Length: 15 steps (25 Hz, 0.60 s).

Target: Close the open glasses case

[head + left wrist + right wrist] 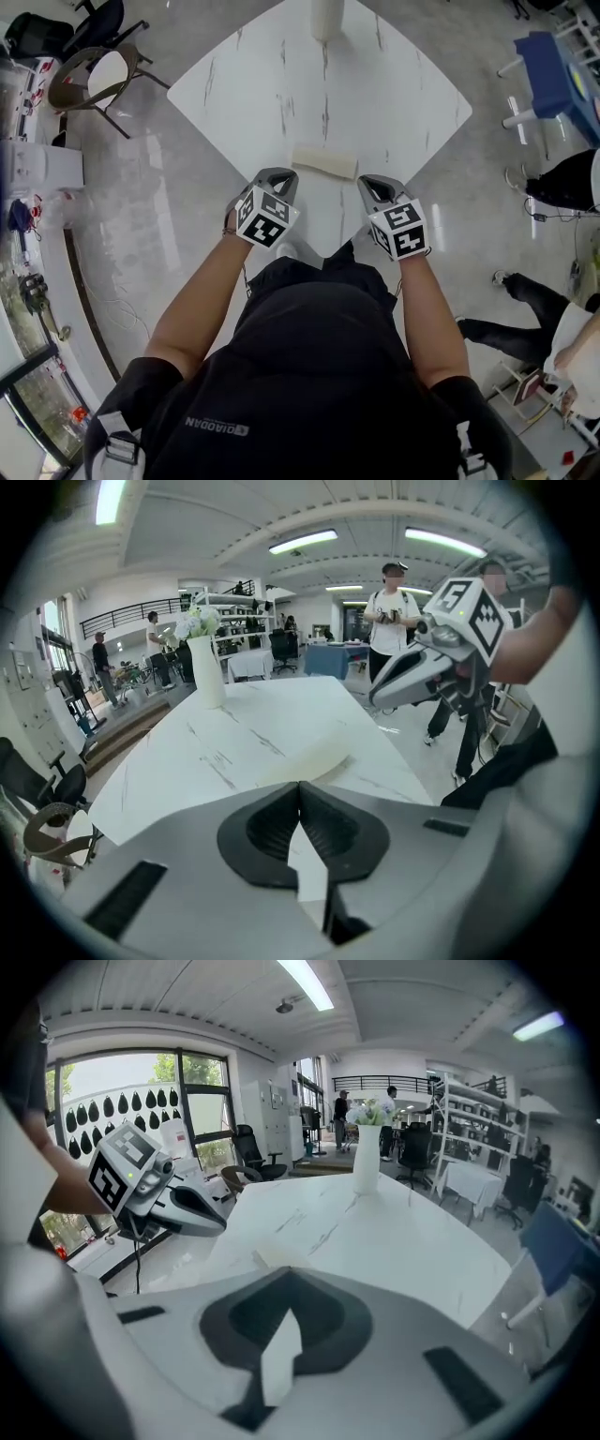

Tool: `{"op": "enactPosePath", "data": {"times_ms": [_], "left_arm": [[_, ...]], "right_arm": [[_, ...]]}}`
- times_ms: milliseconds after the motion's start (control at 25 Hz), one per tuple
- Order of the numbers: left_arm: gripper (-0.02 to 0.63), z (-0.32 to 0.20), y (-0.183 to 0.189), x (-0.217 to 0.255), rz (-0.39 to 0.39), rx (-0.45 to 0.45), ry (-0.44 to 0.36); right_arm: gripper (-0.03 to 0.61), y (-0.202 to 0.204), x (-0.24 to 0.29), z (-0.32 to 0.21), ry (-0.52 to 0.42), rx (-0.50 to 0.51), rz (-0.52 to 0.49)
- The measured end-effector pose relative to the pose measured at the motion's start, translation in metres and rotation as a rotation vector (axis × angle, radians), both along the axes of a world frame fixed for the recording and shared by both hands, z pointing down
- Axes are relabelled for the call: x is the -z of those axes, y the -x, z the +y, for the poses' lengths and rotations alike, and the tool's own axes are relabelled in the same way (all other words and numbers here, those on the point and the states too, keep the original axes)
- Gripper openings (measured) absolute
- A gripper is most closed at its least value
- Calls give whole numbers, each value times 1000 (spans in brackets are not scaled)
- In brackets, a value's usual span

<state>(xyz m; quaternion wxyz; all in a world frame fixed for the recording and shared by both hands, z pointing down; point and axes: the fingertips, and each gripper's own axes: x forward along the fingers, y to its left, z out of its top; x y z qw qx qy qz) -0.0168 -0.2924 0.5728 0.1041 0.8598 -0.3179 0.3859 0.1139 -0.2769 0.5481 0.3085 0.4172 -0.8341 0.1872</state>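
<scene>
The left gripper (pixel 277 176) has its jaws pressed together with nothing between them, and the right gripper (pixel 377 186) is the same: tips meeting, empty. Both hover over the near edge of the table (pixel 394 84), one on either side of the case (pixel 324 161), near it but not touching. The case lies on the marble just beyond the tips, a pale cream oblong. In the left gripper view it shows a thin curved upper edge, but the hinge cannot be made out. It looks light and fairly stiff, with a smooth skin that would likely skate on the polished top if pushed from one side only. A sound hold would be to steady the low half with one gripper and press the raised half down near its free edge with the other. A vase (pixel 327 17) stands well apart at the far corner.
</scene>
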Motion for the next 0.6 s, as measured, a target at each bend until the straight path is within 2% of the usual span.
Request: {"op": "enactPosePath", "data": {"times_ms": [360, 600], "left_arm": [[5, 2, 3, 71, 60, -23, -105], [5, 14, 1, 109, 174, 7, -112]], "right_arm": [[2, 8, 59, 11, -70, -6, -84], [2, 7, 99, 23, -113, -53, -201]]}}
